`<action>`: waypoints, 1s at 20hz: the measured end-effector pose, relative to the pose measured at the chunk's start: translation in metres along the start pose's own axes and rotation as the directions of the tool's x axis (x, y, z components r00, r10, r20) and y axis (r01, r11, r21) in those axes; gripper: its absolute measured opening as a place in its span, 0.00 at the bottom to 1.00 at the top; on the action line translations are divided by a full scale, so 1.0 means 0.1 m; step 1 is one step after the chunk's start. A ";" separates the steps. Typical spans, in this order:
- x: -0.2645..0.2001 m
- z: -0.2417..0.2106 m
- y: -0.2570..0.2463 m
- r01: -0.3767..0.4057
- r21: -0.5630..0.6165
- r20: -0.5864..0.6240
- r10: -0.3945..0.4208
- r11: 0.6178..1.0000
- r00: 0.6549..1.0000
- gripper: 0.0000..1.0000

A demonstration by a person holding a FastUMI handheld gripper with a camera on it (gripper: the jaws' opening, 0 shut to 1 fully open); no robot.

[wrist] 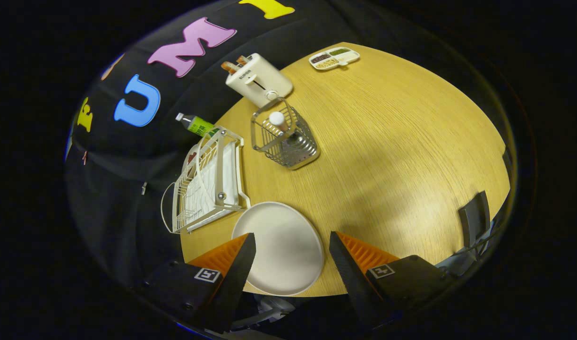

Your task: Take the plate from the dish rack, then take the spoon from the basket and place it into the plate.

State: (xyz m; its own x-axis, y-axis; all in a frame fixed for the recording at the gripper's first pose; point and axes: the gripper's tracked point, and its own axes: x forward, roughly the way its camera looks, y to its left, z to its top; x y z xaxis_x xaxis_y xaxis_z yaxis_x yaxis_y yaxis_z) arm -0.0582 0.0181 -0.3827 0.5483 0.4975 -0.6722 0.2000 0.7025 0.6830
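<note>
Gripper (292,257) fingers spread apart, released, above the plate (281,248) lying flat on the table (387,156); beyond, dish rack (208,182), and spoon (281,123) upright in basket (284,139).

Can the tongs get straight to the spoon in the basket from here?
Probably yes. The tongs stand open over the plate, and the bare table beyond leads to the basket, where the spoon handle sticks up above the rim.
</note>
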 end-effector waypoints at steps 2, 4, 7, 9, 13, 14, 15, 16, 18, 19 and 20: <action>-0.16 0.14 0.09 -0.024 -0.063 0.043 0.026 0.998 0.999 0.97; -0.30 0.33 0.16 -0.019 -0.130 0.100 0.033 0.991 0.994 0.97; -0.47 0.64 0.26 0.038 -0.276 0.198 0.019 0.961 0.980 0.97; -0.52 0.81 0.26 0.116 -0.366 0.255 -0.021 0.924 0.967 0.97; -0.39 1.04 0.30 0.197 -0.462 0.295 -0.060 0.865 0.953 0.97; -0.31 1.08 0.31 0.197 -0.469 0.288 -0.062 0.861 0.956 0.97; -0.20 1.10 0.27 0.205 -0.476 0.277 -0.076 0.855 0.958 0.97; -0.10 1.15 0.22 0.219 -0.480 0.273 -0.093 0.849 0.957 0.96; 0.08 1.18 0.18 0.215 -0.483 0.249 -0.103 0.849 0.963 0.91; 0.16 1.18 0.14 0.213 -0.483 0.234 -0.109 0.849 0.966 0.86; 0.23 1.20 0.10 0.215 -0.485 0.226 -0.116 0.848 0.967 0.81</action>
State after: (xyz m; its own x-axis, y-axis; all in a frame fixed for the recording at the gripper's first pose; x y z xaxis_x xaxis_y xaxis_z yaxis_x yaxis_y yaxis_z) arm 0.0534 -0.0244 -0.3568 0.6905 0.2848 -0.6649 -0.1062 0.9492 0.2963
